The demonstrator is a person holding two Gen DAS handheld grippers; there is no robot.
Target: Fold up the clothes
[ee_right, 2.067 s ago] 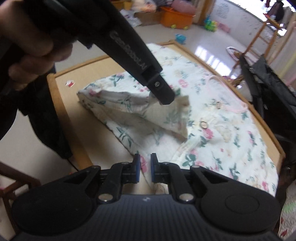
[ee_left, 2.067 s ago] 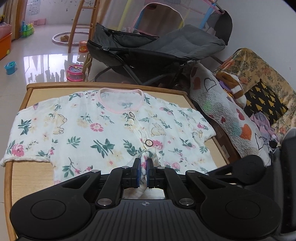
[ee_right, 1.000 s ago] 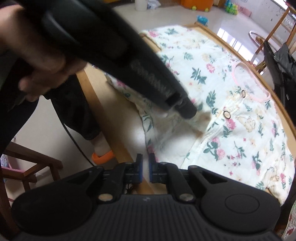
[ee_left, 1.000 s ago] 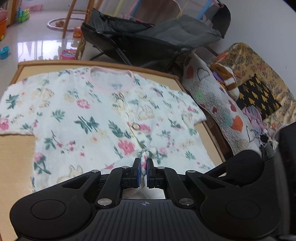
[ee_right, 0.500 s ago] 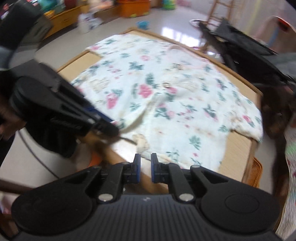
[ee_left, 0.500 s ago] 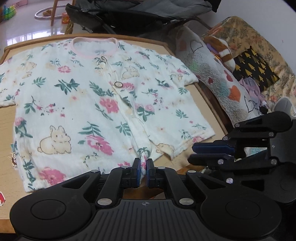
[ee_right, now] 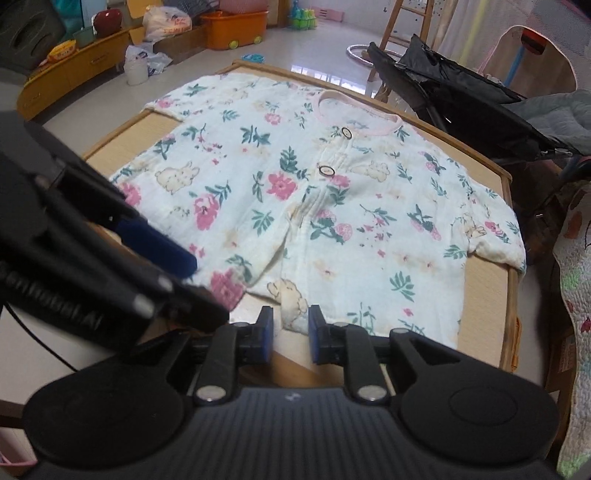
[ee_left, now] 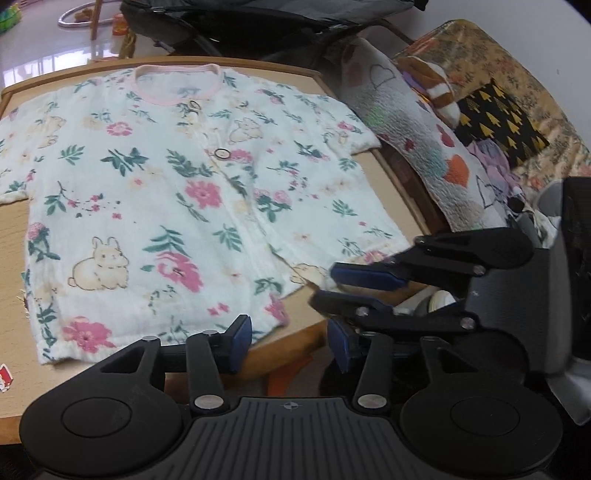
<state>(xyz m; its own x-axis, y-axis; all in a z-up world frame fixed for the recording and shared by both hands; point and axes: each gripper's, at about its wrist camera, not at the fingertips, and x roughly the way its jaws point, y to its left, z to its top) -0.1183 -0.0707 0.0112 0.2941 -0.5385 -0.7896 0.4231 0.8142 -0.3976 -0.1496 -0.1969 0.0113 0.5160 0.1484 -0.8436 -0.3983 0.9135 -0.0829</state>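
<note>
Floral gauze shirt (ee_left: 177, 206), flat, crinkly

- We see a white shirt (ee_left: 177, 206) printed with pink flowers, green leaves and beige rabbits; its collar (ee_left: 173, 96) is pale pink.
- The table (ee_left: 14, 236) under it is light wood.
- Our grippers are black with blue pads (ee_left: 242, 341).
- The quilt (ee_left: 424, 147) is grey-white with coloured hearts.
- A bin (ee_right: 236, 27) is orange.
</note>
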